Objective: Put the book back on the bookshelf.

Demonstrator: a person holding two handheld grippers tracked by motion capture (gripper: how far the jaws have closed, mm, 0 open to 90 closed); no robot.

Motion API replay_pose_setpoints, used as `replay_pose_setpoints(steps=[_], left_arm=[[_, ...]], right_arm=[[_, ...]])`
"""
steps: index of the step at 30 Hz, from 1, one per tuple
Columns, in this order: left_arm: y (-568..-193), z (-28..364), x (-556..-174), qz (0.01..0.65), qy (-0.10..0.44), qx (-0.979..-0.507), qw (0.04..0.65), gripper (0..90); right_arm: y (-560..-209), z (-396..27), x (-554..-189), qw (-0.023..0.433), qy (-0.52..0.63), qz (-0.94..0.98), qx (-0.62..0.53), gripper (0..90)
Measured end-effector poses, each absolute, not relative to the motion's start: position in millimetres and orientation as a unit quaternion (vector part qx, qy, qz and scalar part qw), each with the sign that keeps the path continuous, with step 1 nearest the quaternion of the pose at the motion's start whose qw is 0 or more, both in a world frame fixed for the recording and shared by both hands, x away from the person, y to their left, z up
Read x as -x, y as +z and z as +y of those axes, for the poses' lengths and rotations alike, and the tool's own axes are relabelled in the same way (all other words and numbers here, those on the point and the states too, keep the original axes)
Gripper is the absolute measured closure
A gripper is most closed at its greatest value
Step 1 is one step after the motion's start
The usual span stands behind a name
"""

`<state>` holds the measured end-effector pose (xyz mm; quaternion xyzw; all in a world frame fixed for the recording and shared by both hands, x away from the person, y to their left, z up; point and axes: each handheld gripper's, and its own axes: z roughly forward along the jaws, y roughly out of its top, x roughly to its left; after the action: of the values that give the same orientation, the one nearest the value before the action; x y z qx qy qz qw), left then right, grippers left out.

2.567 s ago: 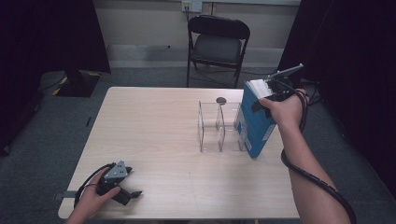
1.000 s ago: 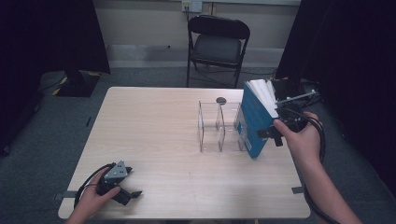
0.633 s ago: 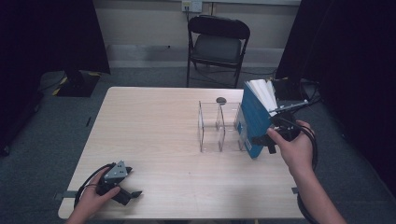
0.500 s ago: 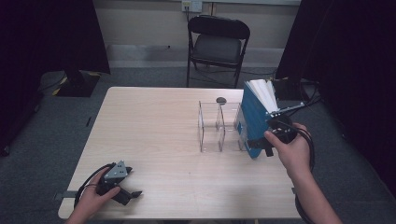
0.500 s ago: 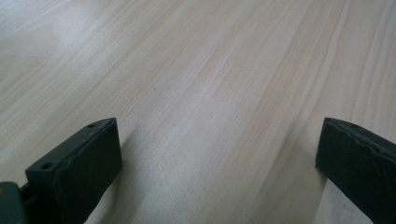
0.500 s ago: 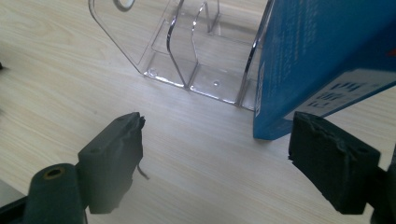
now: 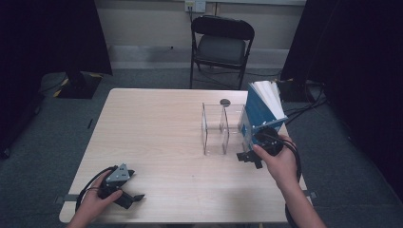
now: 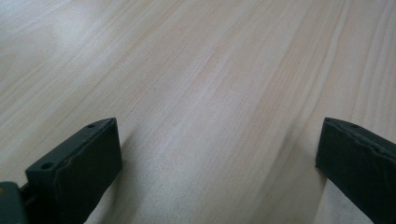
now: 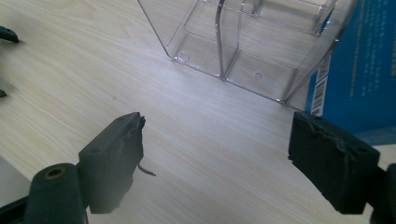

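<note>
Right hand-held gripper [image 7: 249,157]: jaws spread wide, grasping nothing, low over the counter [image 7: 157,137] just beside the blue book [image 7: 256,116] | blue book: stands tilted against the clear acrylic organizer [image 7: 221,128] | left hand-held gripper [image 7: 130,199]: jaws apart, empty, near the counter's front left corner.

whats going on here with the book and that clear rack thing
A person works at a wooden table with a gripper in each hand. The right gripper, jaws open, sits low beside a blue book that leans against a clear divided rack. The left gripper rests open on the table's near corner.
</note>
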<state>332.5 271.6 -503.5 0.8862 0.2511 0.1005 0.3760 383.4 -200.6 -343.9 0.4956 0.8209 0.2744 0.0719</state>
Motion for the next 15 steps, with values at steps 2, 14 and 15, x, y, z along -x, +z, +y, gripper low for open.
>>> replay_pose_setpoints(steps=[2, 14, 15], left_arm=[[-503.5, 271.6, -332.5, 0.251, 0.101, -0.886, 0.376, 0.0], [-503.6, 271.6, -332.5, 0.251, 0.101, -0.886, 0.376, 0.0], [-503.6, 271.6, -332.5, 0.251, 0.101, -0.886, 0.376, 0.0]], right_arm=[[-346.6, -196.8, -383.3, 0.075, 0.272, 0.823, -0.493, 17.5], [-358.9, -173.9, -385.4, 0.069, 0.267, 0.838, -0.470, 17.1], [-358.9, -173.9, -385.4, 0.069, 0.267, 0.838, -0.470, 17.1]])
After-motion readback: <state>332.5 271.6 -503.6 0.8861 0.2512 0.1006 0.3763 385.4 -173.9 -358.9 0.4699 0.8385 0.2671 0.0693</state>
